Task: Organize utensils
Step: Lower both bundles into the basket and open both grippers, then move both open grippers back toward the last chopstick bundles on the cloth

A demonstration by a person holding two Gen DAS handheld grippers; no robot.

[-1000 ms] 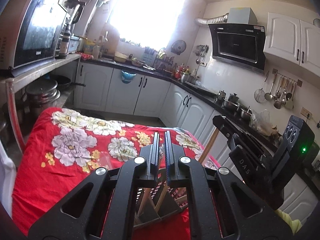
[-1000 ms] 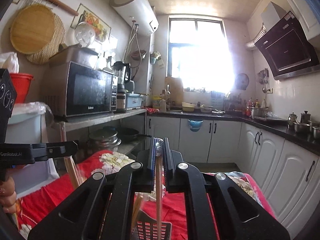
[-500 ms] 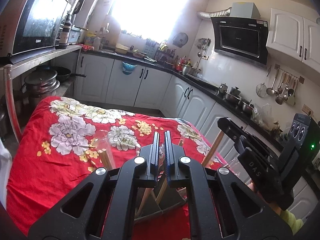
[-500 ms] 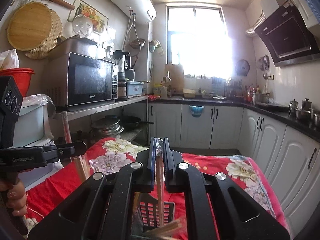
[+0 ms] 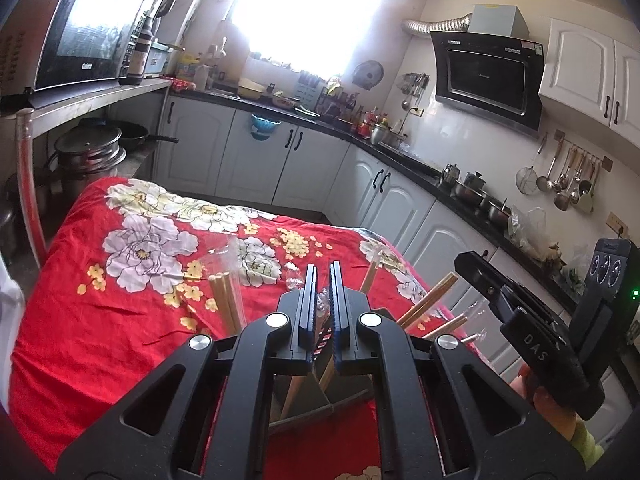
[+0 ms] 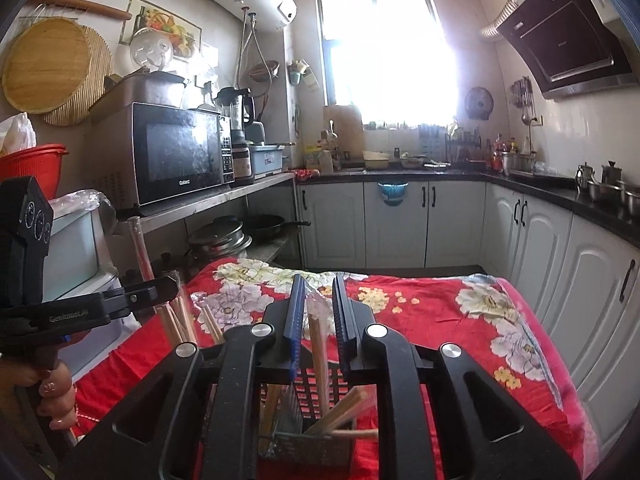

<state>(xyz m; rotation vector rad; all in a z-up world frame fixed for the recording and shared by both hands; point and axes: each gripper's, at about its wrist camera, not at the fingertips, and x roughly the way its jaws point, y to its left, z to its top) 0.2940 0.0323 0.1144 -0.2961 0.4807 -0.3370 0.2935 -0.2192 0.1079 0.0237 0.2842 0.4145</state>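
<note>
Two grippers: left gripper (image 5: 322,304) clenched on crinkled wrapper; right gripper (image 6: 318,312) opening around wrapped chopsticks (image 6: 319,344), lower ends hidden.

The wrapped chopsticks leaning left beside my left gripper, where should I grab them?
Probably the upper end of the chopsticks, coming from above with the jaws across the pair: they stand tilted, tops free, lower ends hidden behind the left gripper.

Wrapped wooden chopsticks (image 6: 318,344) upright in black slotted holder (image 6: 308,396) on red floral cloth; more chopsticks (image 6: 340,412) leaning inside, tilted.
</note>
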